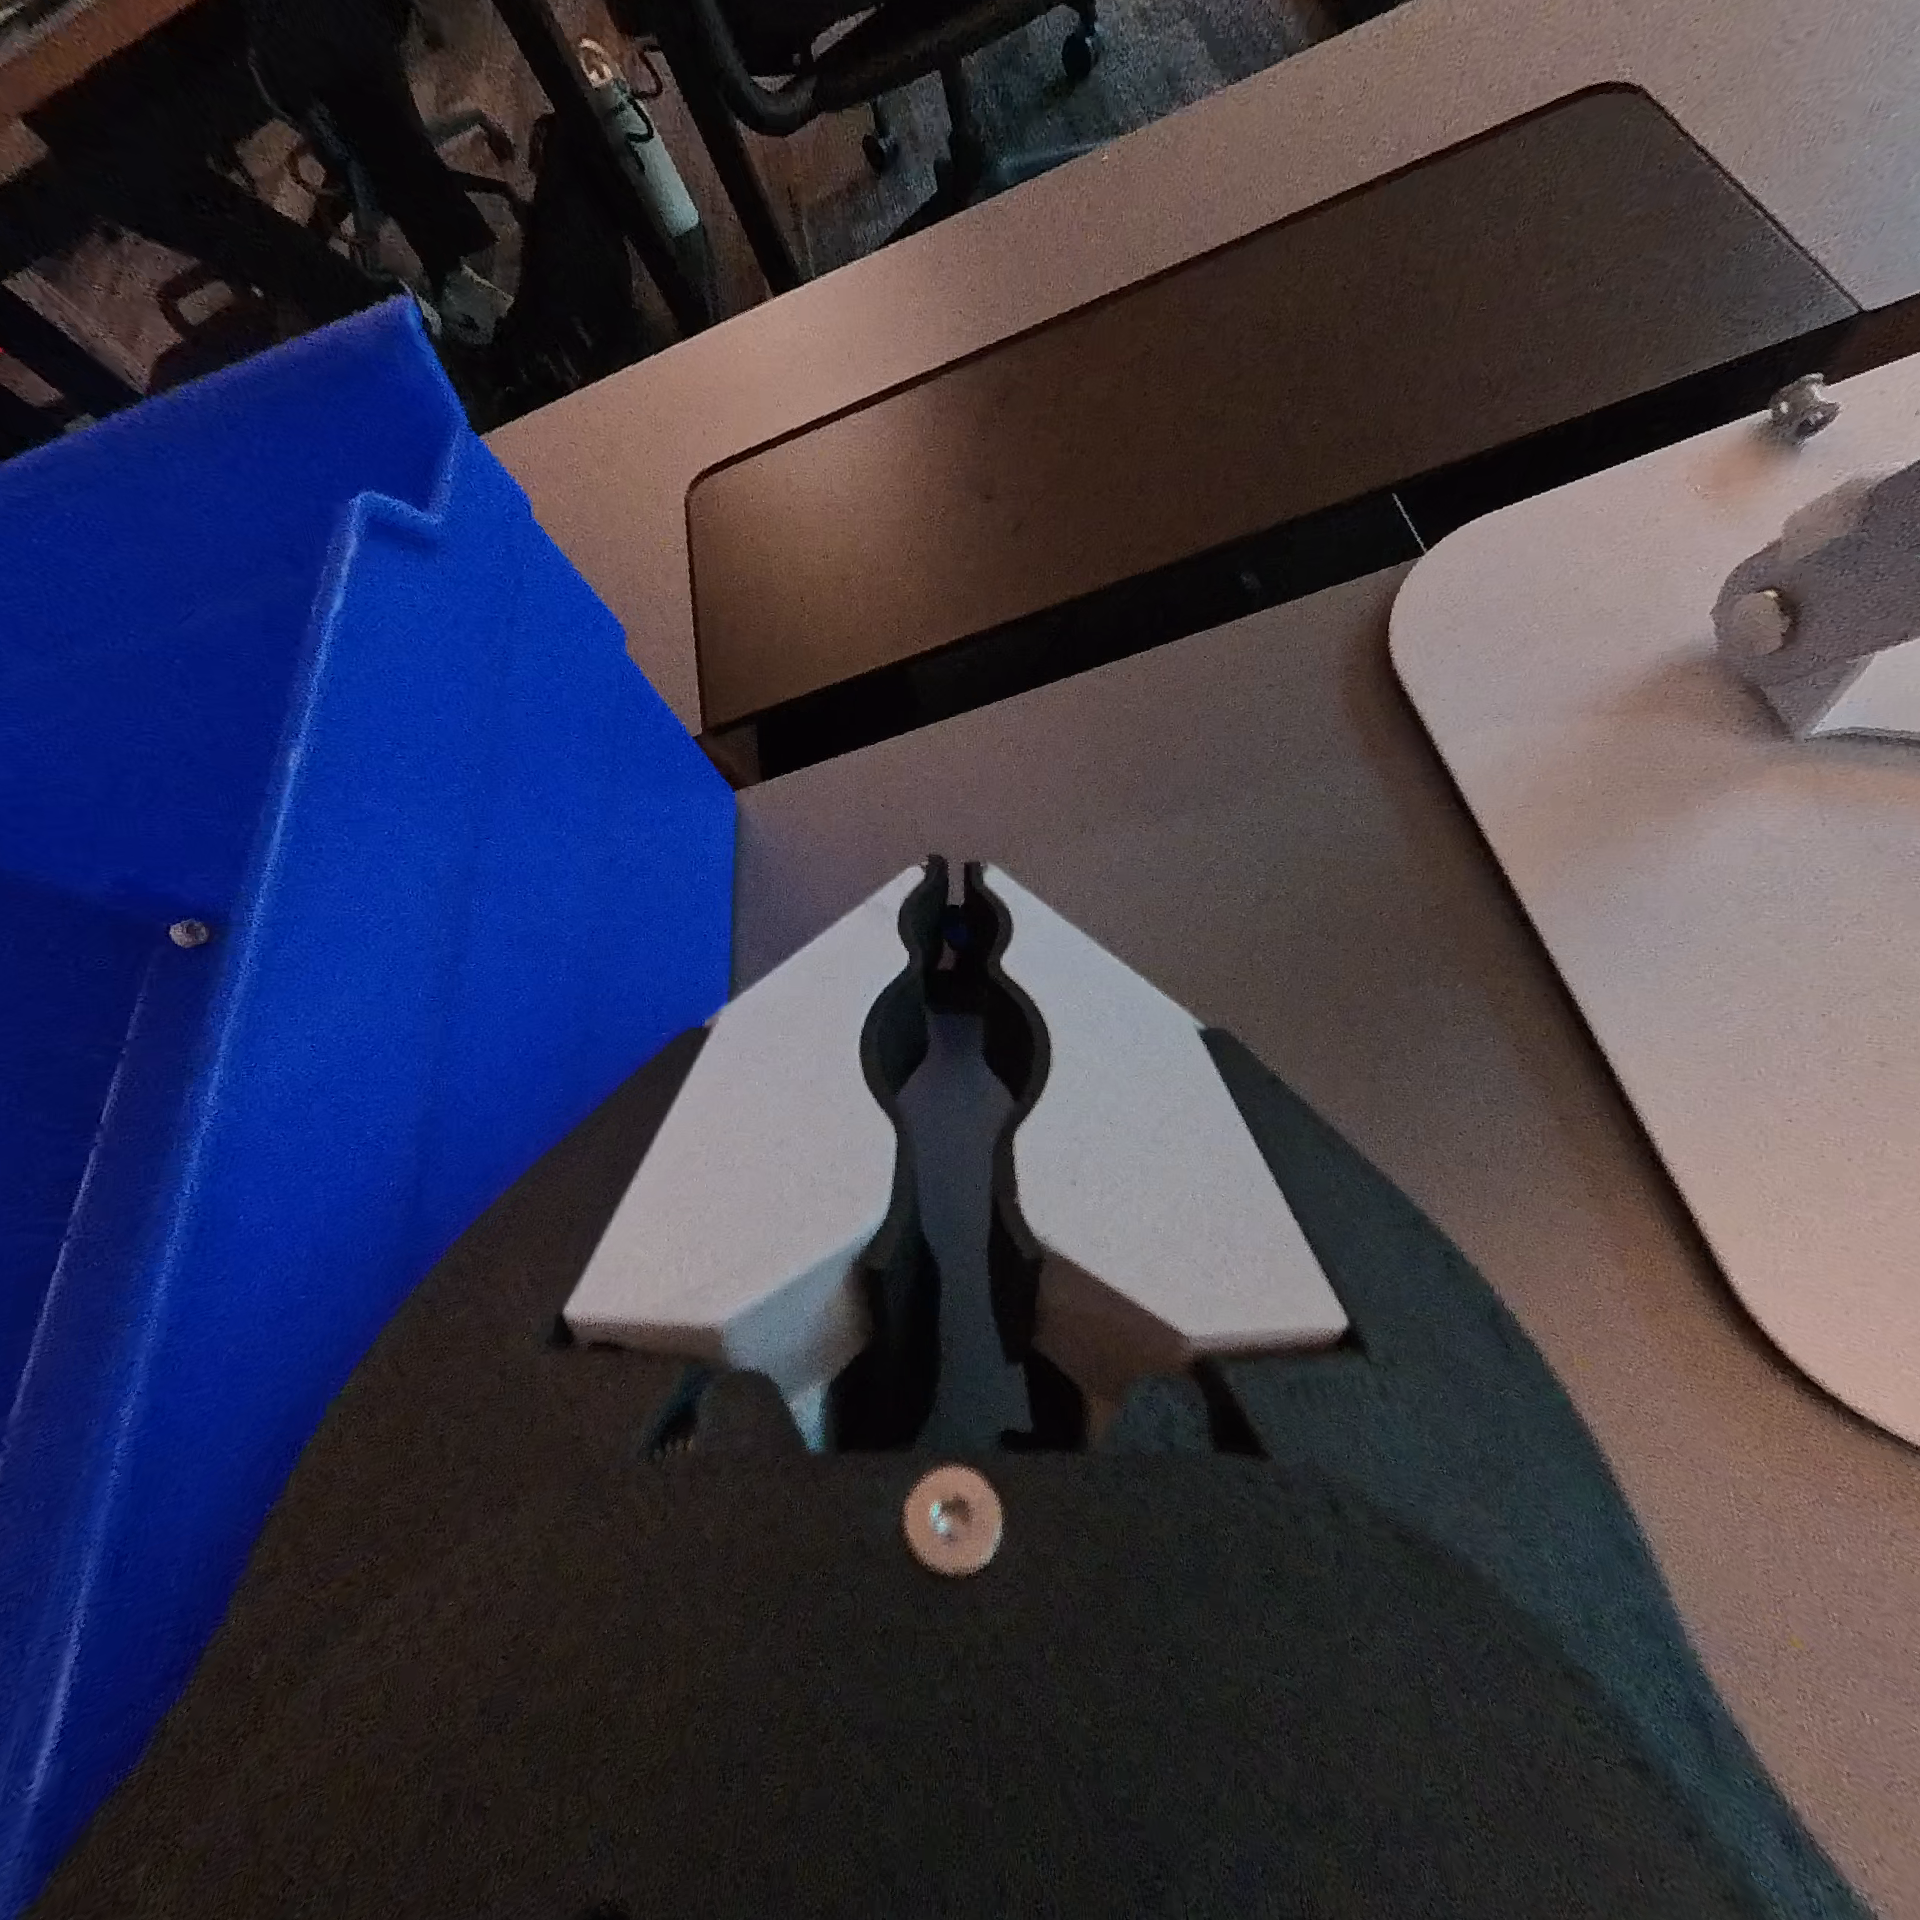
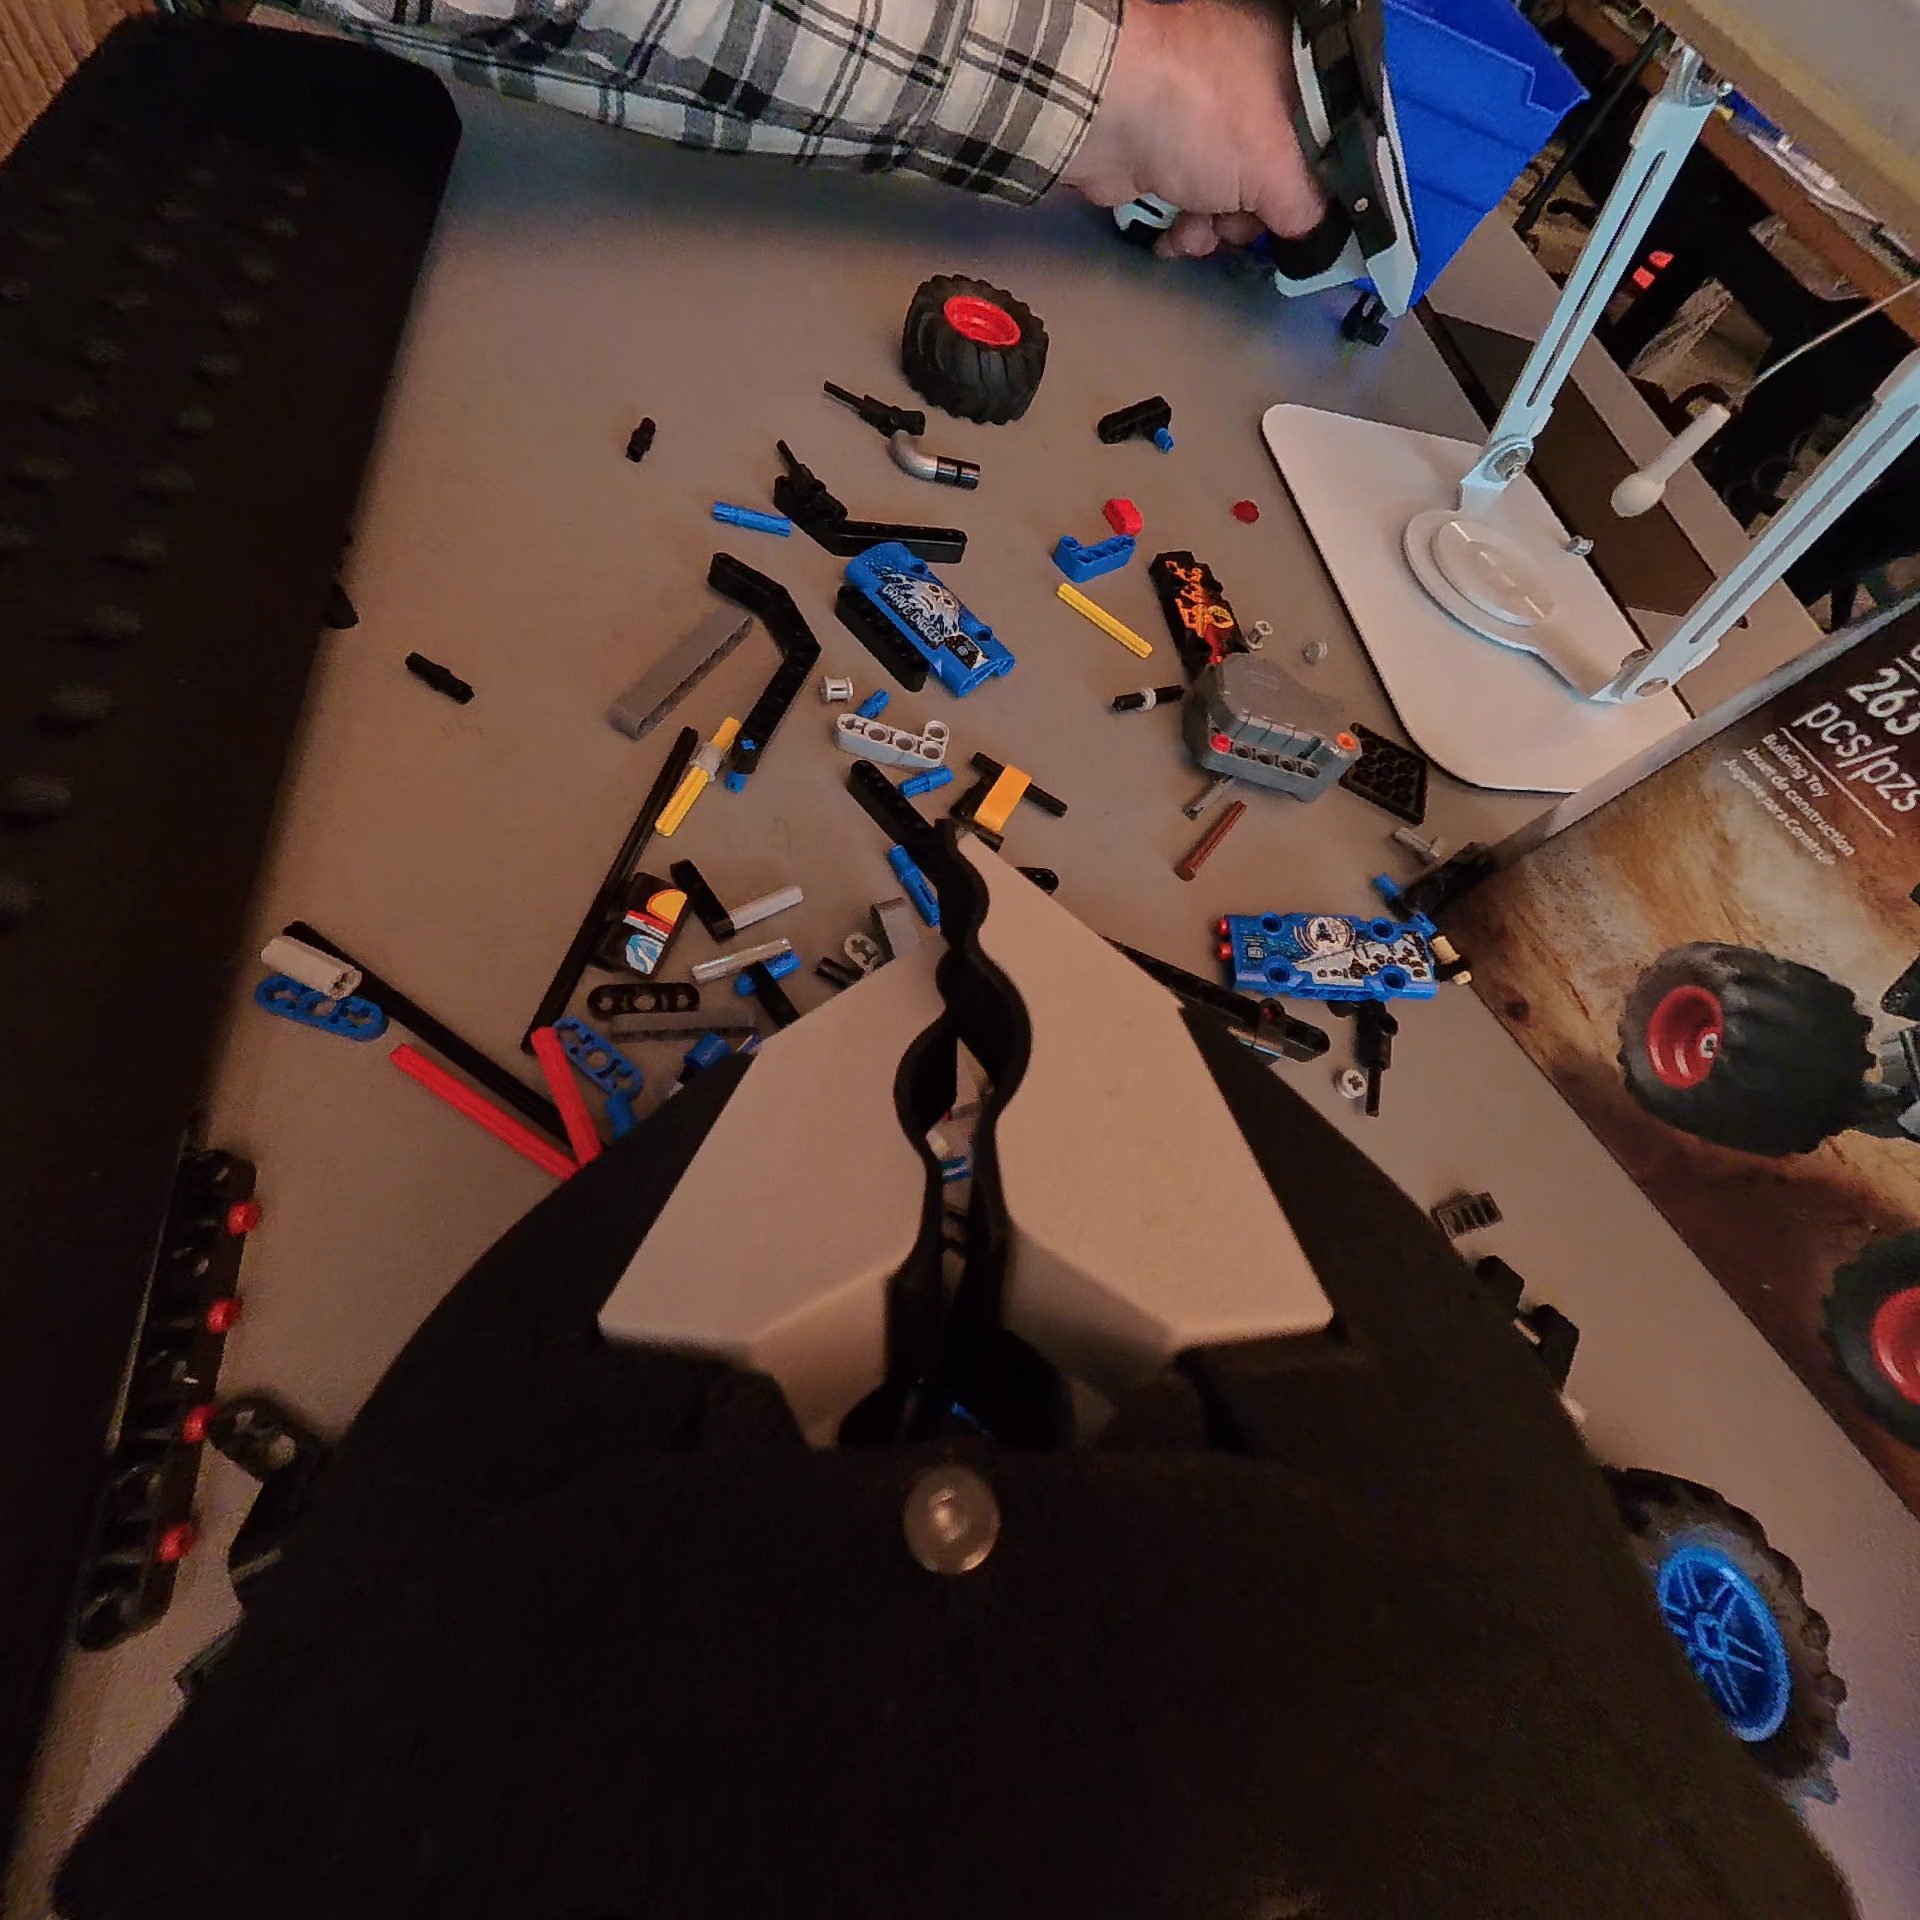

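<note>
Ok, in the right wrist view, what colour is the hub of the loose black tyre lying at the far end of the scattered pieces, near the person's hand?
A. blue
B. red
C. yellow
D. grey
B: the tyre near the hand shows a red hub.

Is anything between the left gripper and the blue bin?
Nothing visible. The left gripper, shut on a small piece, is just beside the bin; only table lies between them.

- Toy pieces [image 2: 904, 623] lie scattered on the table [image 2: 499, 436].
- A mat [image 2: 156, 520] lies left of them.
- A lamp base [image 2: 1382, 582] and box [image 2: 1714, 935] stand right.
- A bin [image 1: 312, 831] sits behind.
</note>
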